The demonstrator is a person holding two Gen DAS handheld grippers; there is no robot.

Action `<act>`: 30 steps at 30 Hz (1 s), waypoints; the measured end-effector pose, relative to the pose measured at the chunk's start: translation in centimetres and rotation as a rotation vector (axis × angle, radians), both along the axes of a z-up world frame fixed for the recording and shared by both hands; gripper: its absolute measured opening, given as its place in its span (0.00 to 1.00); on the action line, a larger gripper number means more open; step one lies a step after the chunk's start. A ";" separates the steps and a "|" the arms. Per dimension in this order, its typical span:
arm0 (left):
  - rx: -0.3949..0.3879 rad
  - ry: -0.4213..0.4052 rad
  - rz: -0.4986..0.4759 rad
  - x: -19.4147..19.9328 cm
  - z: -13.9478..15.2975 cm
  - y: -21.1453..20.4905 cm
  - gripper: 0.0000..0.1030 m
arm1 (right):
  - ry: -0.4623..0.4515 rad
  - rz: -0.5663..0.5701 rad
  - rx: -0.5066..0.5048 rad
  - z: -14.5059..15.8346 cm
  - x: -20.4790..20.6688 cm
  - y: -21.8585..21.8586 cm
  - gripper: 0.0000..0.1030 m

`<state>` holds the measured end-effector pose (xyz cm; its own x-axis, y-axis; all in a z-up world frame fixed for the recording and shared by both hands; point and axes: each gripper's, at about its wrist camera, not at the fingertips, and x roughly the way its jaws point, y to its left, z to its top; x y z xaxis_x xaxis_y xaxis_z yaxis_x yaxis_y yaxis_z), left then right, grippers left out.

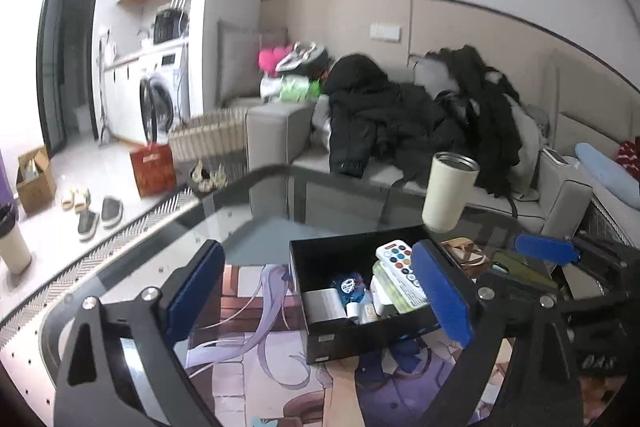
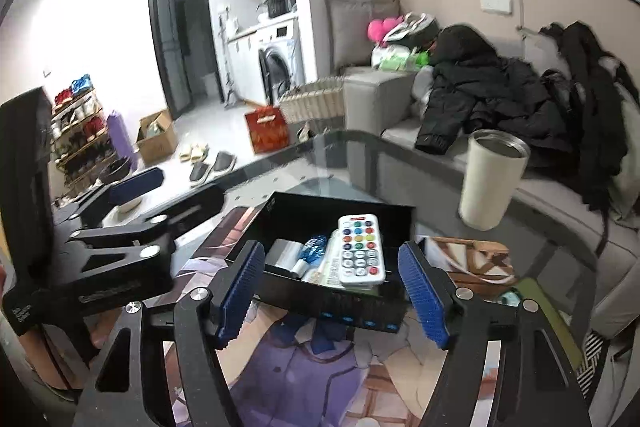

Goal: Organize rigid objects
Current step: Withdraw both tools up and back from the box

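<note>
A black open box sits on the printed mat on the glass table. Inside lie a white remote with coloured buttons, a grey block, a blue-and-white small item and some packets. My left gripper is open and empty, its jaws straddling the box's left part. My right gripper is open and empty, just before the box's near wall. The right gripper also shows at the right of the left wrist view.
A cream tumbler stands behind the box to the right. A small patterned box lies right of the black box. The left gripper's body sits close at the left. A grey sofa with dark coats lies beyond the table.
</note>
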<state>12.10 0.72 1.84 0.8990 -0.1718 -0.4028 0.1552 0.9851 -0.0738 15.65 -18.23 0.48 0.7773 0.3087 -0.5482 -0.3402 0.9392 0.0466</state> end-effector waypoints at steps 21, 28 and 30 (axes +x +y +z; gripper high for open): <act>-0.009 -0.126 0.085 -7.3 -1.6 0.8 1.00 | -0.200 -0.186 -0.055 -2.7 -7.3 -2.3 0.96; 0.014 -0.122 0.083 -7.9 -2.6 0.4 1.00 | -0.208 -0.178 -0.085 -3.6 -8.0 -1.9 0.98; 0.026 -0.134 0.083 -8.2 -2.7 0.0 1.00 | -0.196 -0.182 -0.088 -4.1 -8.2 -1.7 0.99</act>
